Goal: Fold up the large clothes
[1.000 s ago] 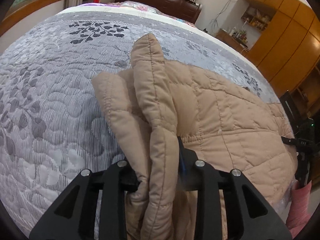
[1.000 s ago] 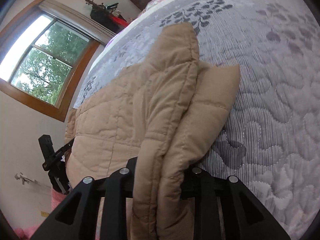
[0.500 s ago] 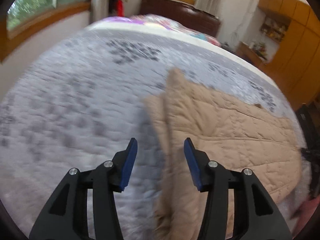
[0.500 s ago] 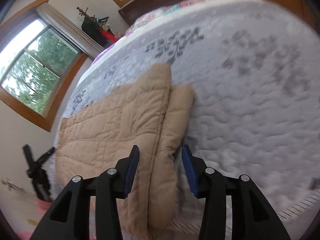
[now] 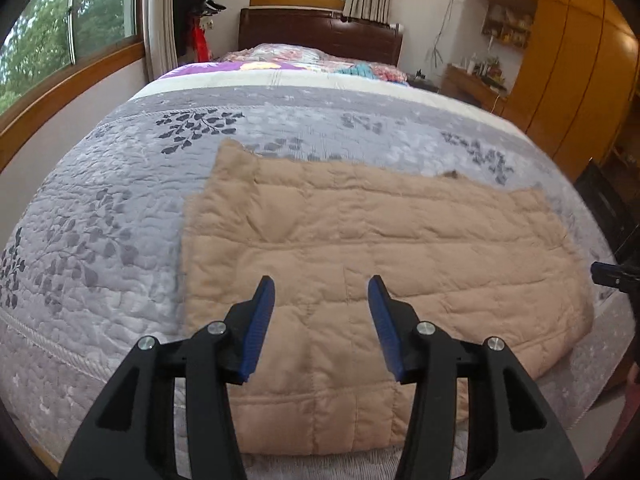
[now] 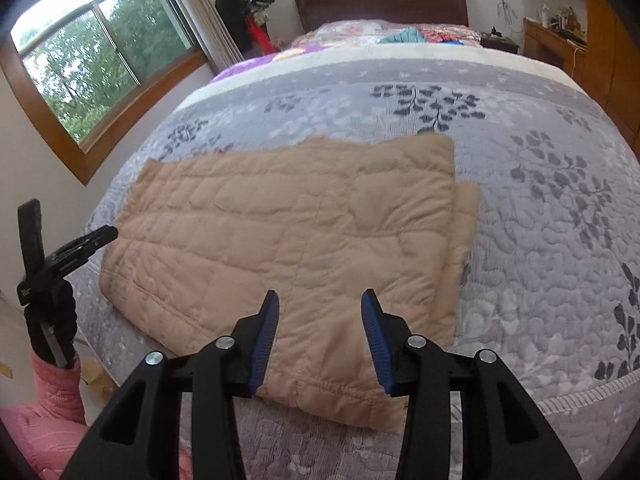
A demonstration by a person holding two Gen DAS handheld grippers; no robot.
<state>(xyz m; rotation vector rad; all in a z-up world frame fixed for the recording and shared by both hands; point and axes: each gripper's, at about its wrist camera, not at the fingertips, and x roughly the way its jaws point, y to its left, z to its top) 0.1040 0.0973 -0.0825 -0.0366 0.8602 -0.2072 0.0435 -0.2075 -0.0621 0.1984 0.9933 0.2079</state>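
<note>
Tan quilted coat (image 5: 360,248), folded flat, lies on the grey leaf-patterned bedspread (image 5: 100,240) near the bed's foot edge. My left gripper (image 5: 320,312) hangs above the coat's near part, blue pads spread, nothing between them. My right gripper (image 6: 320,316) hangs over the coat's near edge; its jaws are closing slightly, yet stand apart and empty. In the right view, the folded side sits at 3 o'clock, the other gripper at 9 o'clock.
</note>
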